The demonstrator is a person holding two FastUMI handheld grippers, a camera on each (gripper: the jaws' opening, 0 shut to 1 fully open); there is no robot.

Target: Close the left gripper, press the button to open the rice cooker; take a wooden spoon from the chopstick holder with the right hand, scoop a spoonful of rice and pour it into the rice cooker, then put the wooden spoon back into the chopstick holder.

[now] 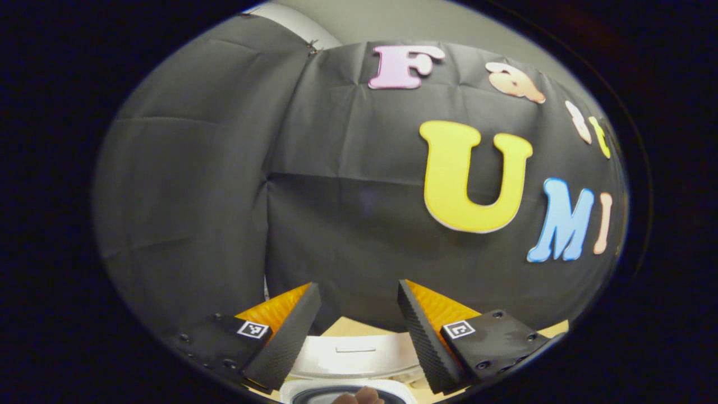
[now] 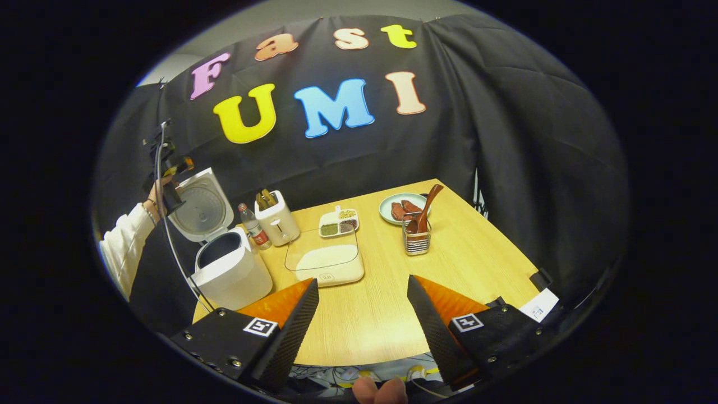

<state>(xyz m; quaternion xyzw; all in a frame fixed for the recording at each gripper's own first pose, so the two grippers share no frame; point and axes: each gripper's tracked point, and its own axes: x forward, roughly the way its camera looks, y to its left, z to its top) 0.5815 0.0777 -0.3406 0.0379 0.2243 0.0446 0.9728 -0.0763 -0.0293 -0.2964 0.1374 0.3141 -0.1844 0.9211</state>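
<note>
Rice cooker (image 2: 230, 269) taken as landmark: white, boxy with rounded corners, standing at the near left corner of the pale wood-grain table (image 2: 471, 258). Its lid (image 2: 202, 205) is swung up on the rear hinge, showing a round ribbed metal inner plate; the dark pot opening lies exposed below. Just right of the cooker is a small clear bottle (image 2: 253, 226) with a red label, then a cream slotted knife block (image 2: 276, 220). Right of the cooker and nearer, a clear rectangular box (image 2: 328, 259) holds a flat bed of white rice. Behind that box is a small divided dish (image 2: 339, 222) of mixed grains. Well right of the cooker stands the wire chopstick holder (image 2: 417, 238), the brown wooden spoon (image 2: 426, 207) leaning upright in it, bowl end down; a round pale plate (image 2: 392, 203) with reddish pieces sits just behind. Right gripper (image 2: 362, 300) hangs over the near table edge, fingers spread wide, holding nothing. Left gripper (image 1: 359, 303) likewise spread and empty, ribbed pads facing, with the cooker's white lid below between them. A person's white sleeve (image 2: 120, 247) shows left of the cooker.
</note>
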